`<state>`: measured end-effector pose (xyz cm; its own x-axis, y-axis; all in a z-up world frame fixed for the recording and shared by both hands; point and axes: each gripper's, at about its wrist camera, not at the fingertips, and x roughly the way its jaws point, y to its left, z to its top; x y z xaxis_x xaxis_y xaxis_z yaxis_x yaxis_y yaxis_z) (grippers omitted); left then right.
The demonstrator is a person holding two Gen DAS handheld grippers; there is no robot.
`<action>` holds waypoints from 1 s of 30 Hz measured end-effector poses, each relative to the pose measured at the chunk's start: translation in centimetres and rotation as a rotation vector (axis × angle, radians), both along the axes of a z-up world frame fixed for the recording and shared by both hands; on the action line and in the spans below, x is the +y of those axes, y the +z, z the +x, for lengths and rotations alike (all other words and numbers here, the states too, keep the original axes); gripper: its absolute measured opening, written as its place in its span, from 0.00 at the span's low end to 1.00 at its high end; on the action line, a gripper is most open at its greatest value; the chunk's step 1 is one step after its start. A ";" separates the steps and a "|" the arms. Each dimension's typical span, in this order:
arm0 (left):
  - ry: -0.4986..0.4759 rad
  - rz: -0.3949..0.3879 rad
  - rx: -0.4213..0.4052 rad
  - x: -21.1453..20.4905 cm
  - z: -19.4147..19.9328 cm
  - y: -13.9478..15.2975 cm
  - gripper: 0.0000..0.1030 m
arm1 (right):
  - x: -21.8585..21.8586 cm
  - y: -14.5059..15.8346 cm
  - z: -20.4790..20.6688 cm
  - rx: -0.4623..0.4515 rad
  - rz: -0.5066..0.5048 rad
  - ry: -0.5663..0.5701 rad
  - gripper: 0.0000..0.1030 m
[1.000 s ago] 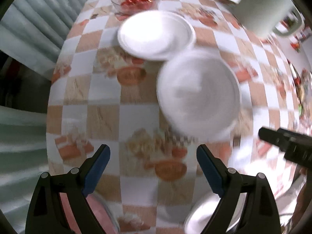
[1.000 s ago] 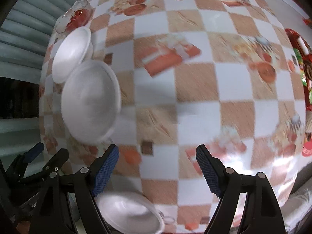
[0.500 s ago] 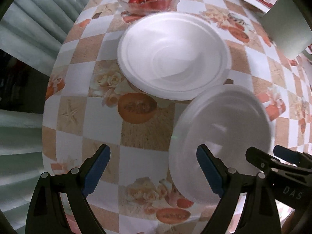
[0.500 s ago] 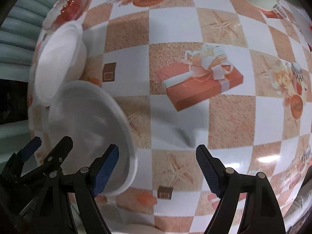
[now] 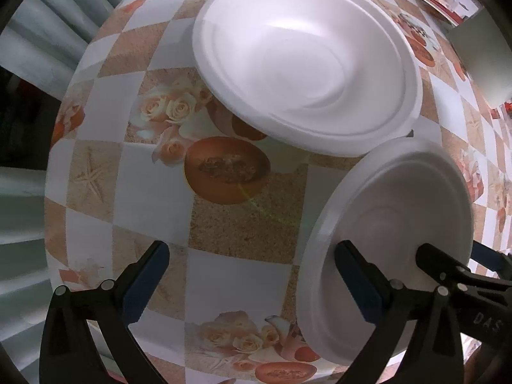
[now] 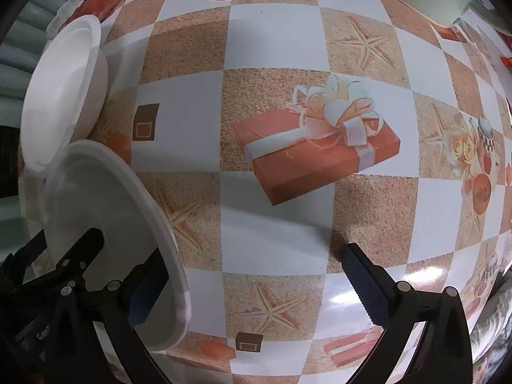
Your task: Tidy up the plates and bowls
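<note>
Tabletop (image 6: pixel 275 240) under checkered cloth: white and sandy squares, printed roses, starfish, melon halves, a red gift box with bow. Glass dish (image 6: pixel 92 3) with red contents at far left edge. Pale curtain (image 5: pixel 35 41) folds beyond the left edge.

I see matt white foam on the bowl (image 5: pixel 307 60) and plate (image 5: pixel 393 224); the checked tablecloth (image 6: pixel 275 240) looks glossy plastic, catching glare lower right.

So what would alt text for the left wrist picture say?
Two white foam dishes sit on a checked tablecloth: a bowl farther off, a plate nearer. The open left claw straddles the plate's edge; the right claw hovers beside.
</note>
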<state>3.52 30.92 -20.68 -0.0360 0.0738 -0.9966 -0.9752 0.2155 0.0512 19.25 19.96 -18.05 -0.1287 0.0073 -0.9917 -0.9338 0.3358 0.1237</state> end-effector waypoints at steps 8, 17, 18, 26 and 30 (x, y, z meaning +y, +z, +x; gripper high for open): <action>-0.047 0.005 -0.003 0.2 0.3 0.5 0.86 | -0.5 -0.4 0.9 0.000 0.004 0.009 0.87; -0.150 0.000 -0.061 -0.5 2.2 1.6 0.29 | -0.5 0.6 -1.0 0.091 0.078 0.077 0.19; -0.156 0.003 -0.054 -0.6 2.4 1.7 0.29 | -0.5 0.4 -1.0 0.116 0.073 0.067 0.17; -0.193 -0.011 -0.056 -3.1 2.4 1.6 0.29 | -3.4 -0.8 -1.1 0.148 0.034 0.050 0.17; -0.216 -0.016 -0.052 -5.6 2.3 1.8 0.29 | -5.5 -1.3 -1.3 0.155 0.021 0.042 0.17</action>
<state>5.86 25.31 -18.87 0.0307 0.0588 -0.9978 -0.9077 0.4197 -0.0032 17.98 14.47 -19.31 -0.2811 0.0191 -0.9595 -0.9162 0.2922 0.2742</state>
